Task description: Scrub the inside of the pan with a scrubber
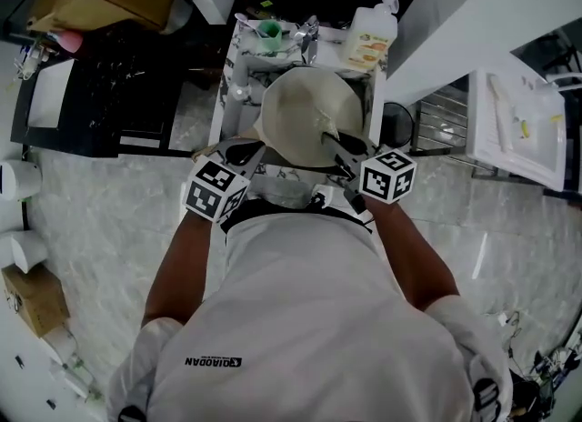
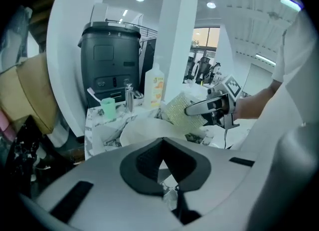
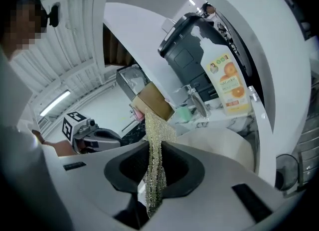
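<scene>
Filling the bottom of the head view is the person's white shirt (image 1: 309, 320), broad and smooth, with both bare forearms reaching forward. Ahead of it stands the marble-veined sink stand (image 1: 238, 75), narrow and glossy, grey streaks on white. And there's the pan (image 1: 305, 120), sitting over the basin between the tap (image 1: 309, 38) and the person: round, cream-coloured, matte, with a domed look from above.

On to the tools. The left gripper (image 2: 162, 150) is at the pan's near left edge, its dark ribbed pads clenched together, with nothing visible pinched between them. The right gripper (image 3: 152, 163), a smooth grey shell with black pads, is clamped on the scrubber (image 3: 157, 140), a flat, golden, glittery mesh sheet standing edge-on out of the jaws. From the left gripper view, that mesh hangs close by the pan's far side; whether it touches is unclear.

At the back stand a pale plastic soap bottle (image 1: 368, 36) with an orange label and, smallest of all, a soft green cup (image 1: 269, 34).
</scene>
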